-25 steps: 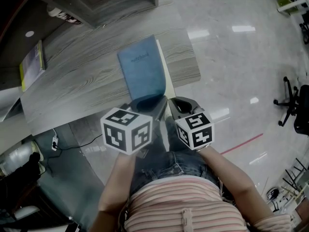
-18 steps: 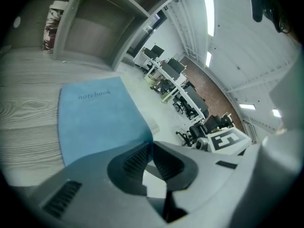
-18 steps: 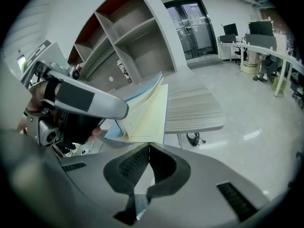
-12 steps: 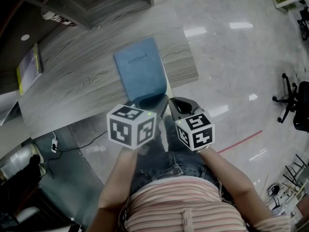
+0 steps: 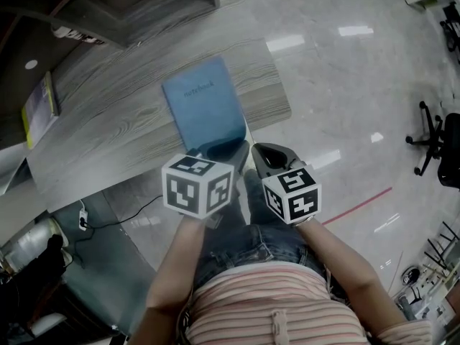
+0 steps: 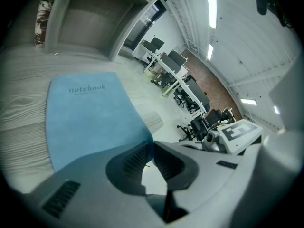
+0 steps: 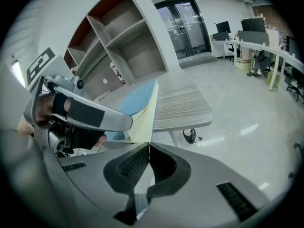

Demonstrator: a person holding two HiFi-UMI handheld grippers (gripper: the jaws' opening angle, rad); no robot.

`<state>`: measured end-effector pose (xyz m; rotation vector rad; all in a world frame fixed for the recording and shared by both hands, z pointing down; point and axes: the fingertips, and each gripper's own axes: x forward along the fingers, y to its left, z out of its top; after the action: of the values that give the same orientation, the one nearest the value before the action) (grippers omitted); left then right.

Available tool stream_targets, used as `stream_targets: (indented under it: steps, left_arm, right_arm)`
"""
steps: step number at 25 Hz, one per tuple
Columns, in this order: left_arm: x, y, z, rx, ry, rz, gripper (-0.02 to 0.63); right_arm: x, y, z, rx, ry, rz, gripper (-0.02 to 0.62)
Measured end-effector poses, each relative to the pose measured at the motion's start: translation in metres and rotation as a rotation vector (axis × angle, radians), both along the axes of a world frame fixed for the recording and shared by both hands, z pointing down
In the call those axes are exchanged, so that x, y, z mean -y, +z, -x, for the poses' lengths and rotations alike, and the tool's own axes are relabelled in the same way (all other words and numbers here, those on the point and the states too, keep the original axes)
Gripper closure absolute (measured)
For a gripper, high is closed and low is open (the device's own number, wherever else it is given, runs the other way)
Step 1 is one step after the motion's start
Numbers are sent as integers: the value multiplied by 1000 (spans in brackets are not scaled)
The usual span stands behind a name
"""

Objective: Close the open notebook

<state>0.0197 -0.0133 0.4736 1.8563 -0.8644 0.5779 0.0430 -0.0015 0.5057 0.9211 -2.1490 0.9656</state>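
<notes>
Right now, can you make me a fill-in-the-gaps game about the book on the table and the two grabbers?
On the grey wood-grain table lies a thin rectangular book with a soft ____ cover. The word printed on that cover is ____. The left gripper is shut on the cover's near corner, while the right gripper is shut on ____.
Missing words: blue; notebook; nothing.

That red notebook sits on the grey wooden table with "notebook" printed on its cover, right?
Not quite: the notebook is blue, not red, as the left gripper view shows. It does sit on the grey wooden table with "notebook" printed on its cover.
</notes>
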Motion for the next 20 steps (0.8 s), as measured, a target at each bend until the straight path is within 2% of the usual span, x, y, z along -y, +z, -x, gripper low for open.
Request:
stream_targets:
  steps: [12, 20]
  left_arm:
    - [-2, 14, -9, 41, 29, 30, 538]
    - [0, 17, -10, 57, 43, 40, 531]
  right_arm:
    - [13, -1, -18, -4, 56, -6, 586]
    - [15, -1, -21, -4, 58, -6, 586]
